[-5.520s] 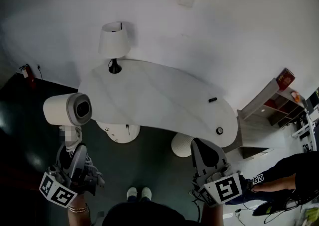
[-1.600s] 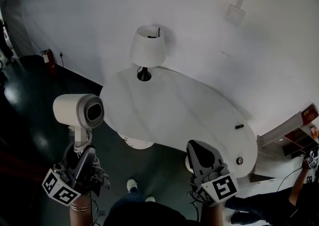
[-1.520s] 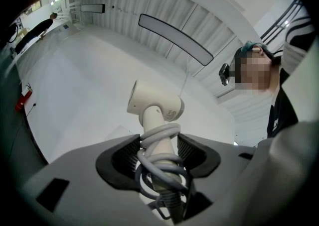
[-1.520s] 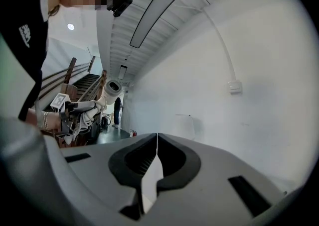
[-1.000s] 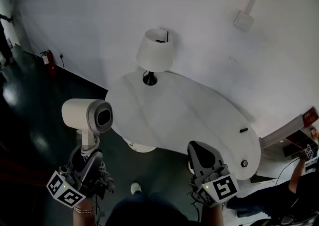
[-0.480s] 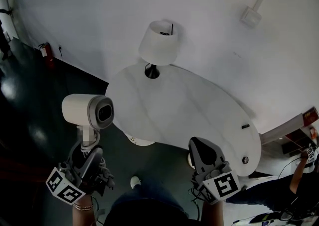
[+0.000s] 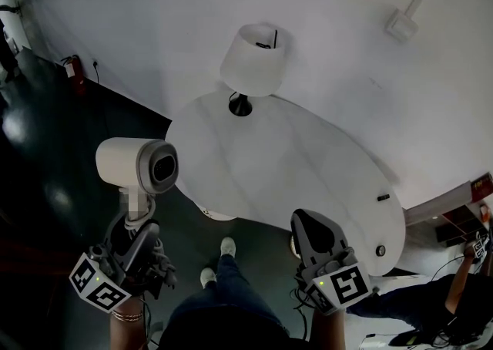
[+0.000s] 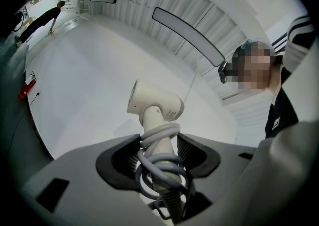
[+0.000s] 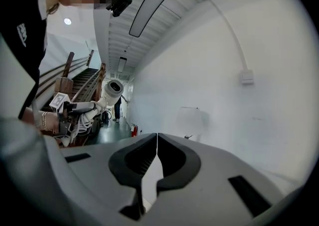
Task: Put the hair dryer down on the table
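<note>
One hair dryer (image 7: 137,165) is clamped upright by its cord-wrapped handle (image 8: 158,143) in the left gripper (image 7: 132,233), left of the table (image 7: 300,163), for lowering; the right gripper (image 7: 310,223) is closed, empty.

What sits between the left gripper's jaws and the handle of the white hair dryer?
Loops of pale grey cord wound round the white hair dryer handle. The left gripper clamps over them, as the left gripper view shows.

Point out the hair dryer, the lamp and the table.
hair dryer (image 7: 125,162), head view, on its barrel.
lamp (image 7: 253,59), head view, on its shade.
table (image 7: 293,173), head view, on its bare top.
</note>
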Tool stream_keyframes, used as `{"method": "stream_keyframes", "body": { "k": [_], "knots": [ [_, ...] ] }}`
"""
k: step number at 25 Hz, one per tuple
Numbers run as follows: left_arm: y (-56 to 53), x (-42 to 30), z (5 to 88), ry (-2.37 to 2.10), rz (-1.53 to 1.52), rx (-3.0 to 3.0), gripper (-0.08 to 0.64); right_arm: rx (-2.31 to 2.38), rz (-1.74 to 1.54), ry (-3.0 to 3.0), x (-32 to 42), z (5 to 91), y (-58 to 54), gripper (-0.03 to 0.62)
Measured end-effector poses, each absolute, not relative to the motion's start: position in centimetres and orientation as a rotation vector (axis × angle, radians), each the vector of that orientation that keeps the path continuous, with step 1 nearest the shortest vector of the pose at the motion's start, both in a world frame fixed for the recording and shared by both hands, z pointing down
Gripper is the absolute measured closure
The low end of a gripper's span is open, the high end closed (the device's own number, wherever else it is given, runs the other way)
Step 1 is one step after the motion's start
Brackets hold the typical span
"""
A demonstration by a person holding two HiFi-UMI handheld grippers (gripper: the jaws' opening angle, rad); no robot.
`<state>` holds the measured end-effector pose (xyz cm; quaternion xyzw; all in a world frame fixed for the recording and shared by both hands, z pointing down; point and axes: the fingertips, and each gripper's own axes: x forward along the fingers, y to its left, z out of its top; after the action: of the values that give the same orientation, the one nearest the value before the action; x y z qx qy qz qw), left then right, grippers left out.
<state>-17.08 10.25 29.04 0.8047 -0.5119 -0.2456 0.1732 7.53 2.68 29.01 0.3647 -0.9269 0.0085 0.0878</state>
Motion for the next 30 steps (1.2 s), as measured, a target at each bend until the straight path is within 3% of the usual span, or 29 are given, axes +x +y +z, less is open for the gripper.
{"method": "stream_keyframes", "body": {
  "k": [30],
  "knots": [
    [2.4,-17.4,29.5,-1.62,-0.743,2.263,0.314,0.881,-0.055,-2.852,5.1,29.5,-8.8,0.574]
  ]
}}
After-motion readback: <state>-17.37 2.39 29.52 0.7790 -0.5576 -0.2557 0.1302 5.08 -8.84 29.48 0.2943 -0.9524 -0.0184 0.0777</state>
